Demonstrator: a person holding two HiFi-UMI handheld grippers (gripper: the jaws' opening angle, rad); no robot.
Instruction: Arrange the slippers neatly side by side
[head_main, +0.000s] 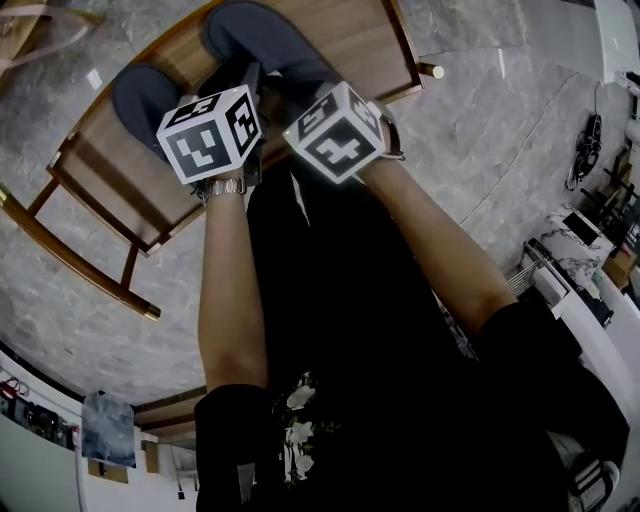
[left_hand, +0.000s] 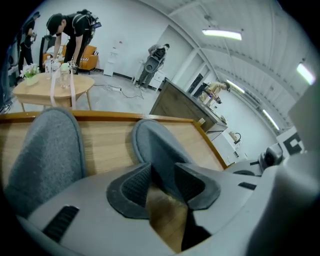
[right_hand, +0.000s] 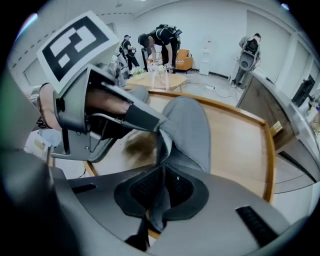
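Ceiling strip lights (left_hand: 222, 34) give bright, even light in both gripper views, whose edges bend and go black. The head view is dimmer. The tabletop (right_hand: 240, 135) blurs nearby.

lab-like open hall: marble floor (head_main: 480, 120), strip lights (left_hand: 222, 34), people (left_hand: 70, 30) at round table (left_hand: 50, 86)
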